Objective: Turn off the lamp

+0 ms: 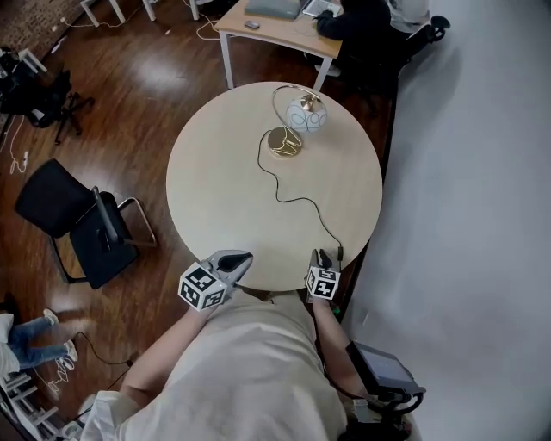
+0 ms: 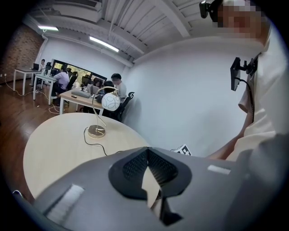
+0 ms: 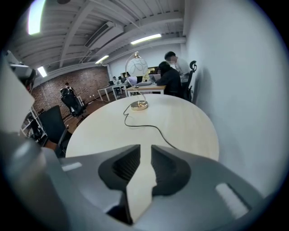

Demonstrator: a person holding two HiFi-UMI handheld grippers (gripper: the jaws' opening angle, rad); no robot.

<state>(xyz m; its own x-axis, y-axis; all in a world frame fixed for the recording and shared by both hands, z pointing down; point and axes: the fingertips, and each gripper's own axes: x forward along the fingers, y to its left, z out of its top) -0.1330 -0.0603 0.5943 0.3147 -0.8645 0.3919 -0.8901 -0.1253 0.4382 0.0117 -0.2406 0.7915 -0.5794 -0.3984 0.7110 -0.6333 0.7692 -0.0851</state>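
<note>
The lamp has a white globe shade (image 1: 306,114) on a curved brass stem and a round brass base (image 1: 284,142). It stands at the far side of the round pale table (image 1: 219,194). Its black cord (image 1: 301,202) snakes across the top to the near right edge. My left gripper (image 1: 238,261) hangs over the near edge with its tips touching and nothing between them; the left gripper view shows the lamp (image 2: 109,102) far ahead. My right gripper (image 1: 320,257) is beside the cord's end, with a narrow gap between its jaws and nothing in it. The right gripper view shows the lamp (image 3: 137,67) far off.
A black chair (image 1: 86,224) stands left of the table. Beyond the table is a desk (image 1: 275,33) with a seated person (image 1: 357,21). A white wall (image 1: 465,172) runs along the right side. A dark device (image 1: 383,369) sits on the floor by my right arm.
</note>
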